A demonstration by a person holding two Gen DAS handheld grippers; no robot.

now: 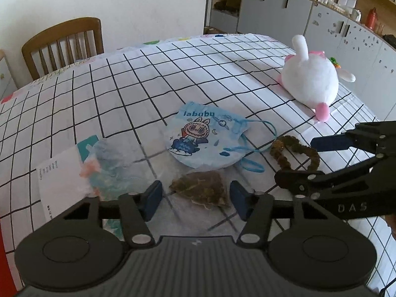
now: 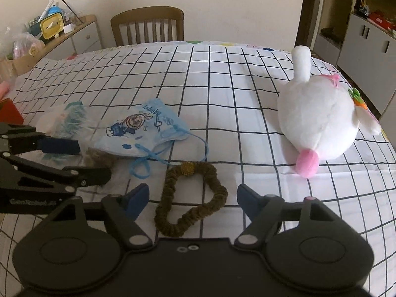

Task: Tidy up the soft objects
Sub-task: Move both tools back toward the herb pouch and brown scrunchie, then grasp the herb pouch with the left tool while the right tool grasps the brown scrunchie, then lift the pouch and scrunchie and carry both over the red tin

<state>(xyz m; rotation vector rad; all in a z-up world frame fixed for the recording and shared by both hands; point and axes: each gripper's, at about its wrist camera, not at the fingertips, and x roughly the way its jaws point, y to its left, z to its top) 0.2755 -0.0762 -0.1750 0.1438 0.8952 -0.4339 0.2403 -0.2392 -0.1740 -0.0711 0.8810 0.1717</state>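
- Checked cloth (image 1: 173, 74) covers the table, with every soft thing lying on it.
- Left gripper (image 1: 195, 198) sits low, fingers spread wide and holding nothing; a small brown pouch (image 1: 203, 190) lies between the blue pads (image 1: 152, 198), touching neither.
- Whether that pouch holds anything cannot be told; it lies flat inside or under a clear plastic wrap, which one is unclear.
- Right gripper (image 2: 193, 198) is also spread wide and empty, with a brown scrunchie (image 2: 191, 198) lying between its fingers, apart from both.
- Just left of the left gripper lies a crumpled plastic bag (image 1: 109, 163) with teal and orange print, beside a white paper slip (image 1: 59, 173); its contents cannot be made out.
- Past the pouch sits a blue drawstring bag (image 1: 203, 136), printed "labubu", flat and cinched, cords (image 1: 250, 148) trailing toward the scrunchie.
- Farther right lies a white plush rabbit (image 2: 319, 121) on its side, pink foot toward the grippers.
- Beyond the table stand a wooden chair (image 2: 148, 24) and grey cabinets (image 1: 274, 7).
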